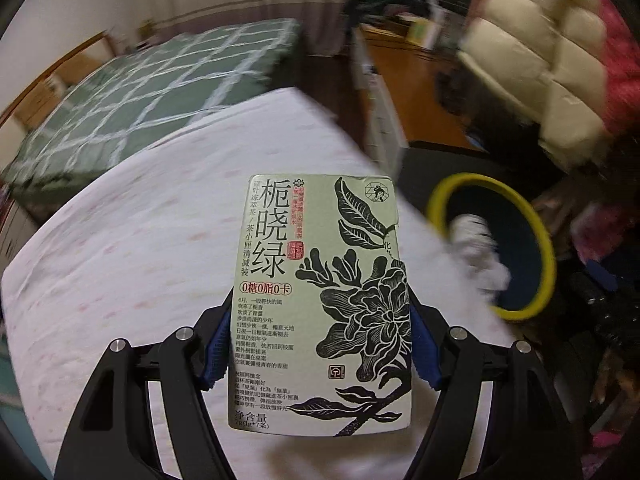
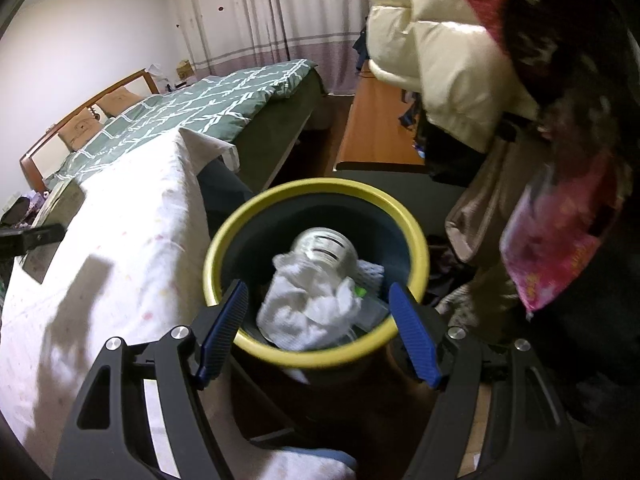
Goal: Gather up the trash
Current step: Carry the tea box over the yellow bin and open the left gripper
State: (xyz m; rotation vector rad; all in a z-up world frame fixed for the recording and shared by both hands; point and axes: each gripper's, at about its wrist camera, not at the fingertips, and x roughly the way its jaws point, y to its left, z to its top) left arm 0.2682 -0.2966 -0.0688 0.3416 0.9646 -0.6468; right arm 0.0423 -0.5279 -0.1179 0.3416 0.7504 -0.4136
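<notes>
Because the tea box is thin printed card, it is probably light, likely empty and easy to crush. The left claw pinches its long edges, low on the box, above the cloth-covered counter. The right claw hangs wide, holding nothing, over the yellow-rimmed bin.

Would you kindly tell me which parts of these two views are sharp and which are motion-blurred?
Left wrist: tea box and left tongs sharp, bed and bin smeared. Right wrist: right tongs sharp, bin's tissue and bottle blurred.
</notes>
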